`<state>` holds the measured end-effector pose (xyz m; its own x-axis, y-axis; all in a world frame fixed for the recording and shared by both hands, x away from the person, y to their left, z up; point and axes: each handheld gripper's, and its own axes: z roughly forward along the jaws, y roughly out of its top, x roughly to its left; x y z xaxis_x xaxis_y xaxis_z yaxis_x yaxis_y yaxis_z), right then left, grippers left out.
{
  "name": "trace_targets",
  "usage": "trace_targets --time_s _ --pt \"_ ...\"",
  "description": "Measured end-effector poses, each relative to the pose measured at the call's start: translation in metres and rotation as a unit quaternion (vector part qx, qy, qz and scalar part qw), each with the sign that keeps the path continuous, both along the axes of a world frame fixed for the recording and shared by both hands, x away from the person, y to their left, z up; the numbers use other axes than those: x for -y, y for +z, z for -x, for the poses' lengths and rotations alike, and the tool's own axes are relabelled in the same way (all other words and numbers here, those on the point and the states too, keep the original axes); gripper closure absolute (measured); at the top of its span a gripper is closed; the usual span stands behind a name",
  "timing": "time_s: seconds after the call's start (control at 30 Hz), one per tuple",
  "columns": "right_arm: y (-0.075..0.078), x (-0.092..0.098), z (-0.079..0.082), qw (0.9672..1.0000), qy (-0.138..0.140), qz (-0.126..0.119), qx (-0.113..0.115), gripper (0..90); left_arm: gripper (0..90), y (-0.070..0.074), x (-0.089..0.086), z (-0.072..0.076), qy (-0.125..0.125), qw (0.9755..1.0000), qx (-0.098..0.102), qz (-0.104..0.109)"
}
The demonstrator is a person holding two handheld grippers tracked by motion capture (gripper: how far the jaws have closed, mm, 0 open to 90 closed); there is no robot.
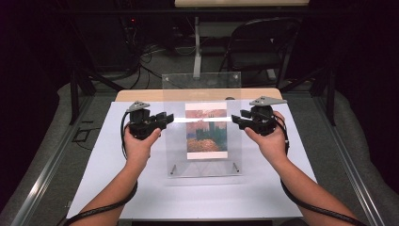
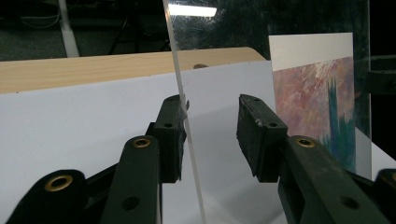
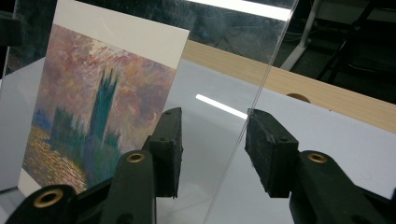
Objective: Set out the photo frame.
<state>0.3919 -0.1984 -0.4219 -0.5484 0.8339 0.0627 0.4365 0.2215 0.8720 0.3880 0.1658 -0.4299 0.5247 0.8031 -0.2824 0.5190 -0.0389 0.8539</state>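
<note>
We flank the clear acrylic frame (image 1: pixel 202 127) holding the painting print (image 1: pixel 205 131) with left gripper (image 1: pixel 165 117) and right gripper (image 1: pixel 235 116), jaws apart astride its edges, needing to pinch next.

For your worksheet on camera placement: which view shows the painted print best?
The high view: the whole print shows there, upright behind the clear panel between both hand-held grippers. The right gripper view shows most of it close up, at a slant. The left gripper view catches part of it near the right edge.
</note>
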Motion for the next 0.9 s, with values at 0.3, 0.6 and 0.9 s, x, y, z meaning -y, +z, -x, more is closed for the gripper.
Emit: trace_targets --time_s 0.3,0.6,0.9 --pt "0.005 0.005 0.015 0.9999 0.008 -0.005 0.005 62.2 65.5 0.003 -0.003 0.015 -0.009 0.9999 0.009 0.005" --pt "0.006 0.010 0.029 0.9996 0.016 -0.022 0.012 66.4 67.4 0.008 -0.004 0.030 -0.017 0.9996 0.020 -0.009" --pt "0.008 0.012 0.048 0.9992 0.021 -0.025 0.025 69.4 69.1 0.010 -0.006 0.050 -0.026 0.9988 0.033 -0.024"
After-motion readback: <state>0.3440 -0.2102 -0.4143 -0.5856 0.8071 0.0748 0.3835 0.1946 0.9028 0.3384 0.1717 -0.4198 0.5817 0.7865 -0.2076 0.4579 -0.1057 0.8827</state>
